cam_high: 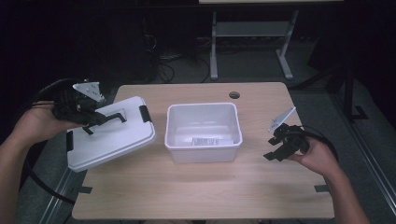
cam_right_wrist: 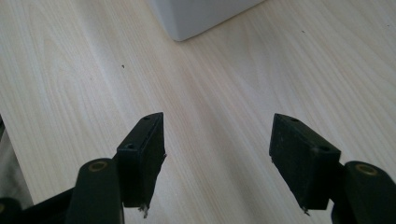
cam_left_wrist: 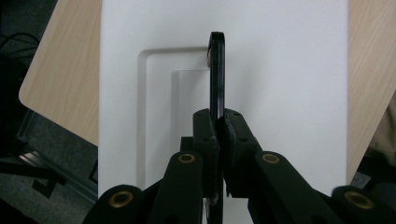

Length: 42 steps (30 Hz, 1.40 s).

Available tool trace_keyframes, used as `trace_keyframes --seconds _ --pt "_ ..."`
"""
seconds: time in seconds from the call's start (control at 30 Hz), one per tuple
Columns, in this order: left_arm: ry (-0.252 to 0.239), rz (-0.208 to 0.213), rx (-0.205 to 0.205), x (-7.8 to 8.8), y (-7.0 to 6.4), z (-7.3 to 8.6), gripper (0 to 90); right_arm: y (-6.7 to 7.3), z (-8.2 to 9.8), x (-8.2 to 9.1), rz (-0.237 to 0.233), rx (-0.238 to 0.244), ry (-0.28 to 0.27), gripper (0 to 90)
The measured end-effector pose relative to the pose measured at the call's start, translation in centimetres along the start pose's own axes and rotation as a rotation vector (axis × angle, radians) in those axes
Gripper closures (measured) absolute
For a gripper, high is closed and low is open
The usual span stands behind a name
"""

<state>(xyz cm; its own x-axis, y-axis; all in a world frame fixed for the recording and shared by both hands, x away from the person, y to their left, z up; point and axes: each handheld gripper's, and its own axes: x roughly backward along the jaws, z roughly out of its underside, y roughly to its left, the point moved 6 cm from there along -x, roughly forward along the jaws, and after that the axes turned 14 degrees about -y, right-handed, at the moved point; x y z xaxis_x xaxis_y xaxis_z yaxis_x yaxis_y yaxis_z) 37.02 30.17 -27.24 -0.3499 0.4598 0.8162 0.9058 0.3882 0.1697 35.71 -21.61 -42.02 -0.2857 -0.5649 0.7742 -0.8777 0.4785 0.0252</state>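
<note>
A white box lid (cam_high: 109, 137) with a black handle (cam_high: 112, 117) hangs tilted over the table's left side. My left gripper (cam_high: 95, 120) is shut on that handle; in the left gripper view the pads (cam_left_wrist: 208, 133) pinch the thin black handle (cam_left_wrist: 217, 70) against the white lid (cam_left_wrist: 289, 84). An open white box (cam_high: 203, 132) stands in the middle of the table with a label on its floor. My right gripper (cam_high: 275, 148) hovers to the right of the box, open, with nothing between its fingers (cam_right_wrist: 144, 149) above bare wood; a corner of the box (cam_right_wrist: 201, 16) lies ahead.
The wooden table (cam_high: 201, 186) has a round cable hole (cam_high: 234, 94) at the back. A desk frame (cam_high: 252, 37) and cables stand on the dark floor behind. Black clips (cam_high: 144, 113) sit on the lid's edges.
</note>
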Motion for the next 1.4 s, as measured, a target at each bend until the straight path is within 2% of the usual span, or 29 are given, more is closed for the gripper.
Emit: trace_keyframes --seconds 0.6,1.1,1.4 --pt "-0.014 0.024 -0.050 -1.2 -0.2 -4.0 84.9 0.0 -0.1 0.6 0.006 -0.001 -0.014 34.7" --pt "-0.009 0.057 -0.074 -3.1 -0.5 -6.3 84.9 -0.1 0.2 0.7 0.007 0.000 -0.017 34.5" --pt "-0.014 0.061 -0.085 -4.0 -0.5 -7.4 84.9 -0.1 0.6 0.7 0.012 -0.003 -0.016 34.3"
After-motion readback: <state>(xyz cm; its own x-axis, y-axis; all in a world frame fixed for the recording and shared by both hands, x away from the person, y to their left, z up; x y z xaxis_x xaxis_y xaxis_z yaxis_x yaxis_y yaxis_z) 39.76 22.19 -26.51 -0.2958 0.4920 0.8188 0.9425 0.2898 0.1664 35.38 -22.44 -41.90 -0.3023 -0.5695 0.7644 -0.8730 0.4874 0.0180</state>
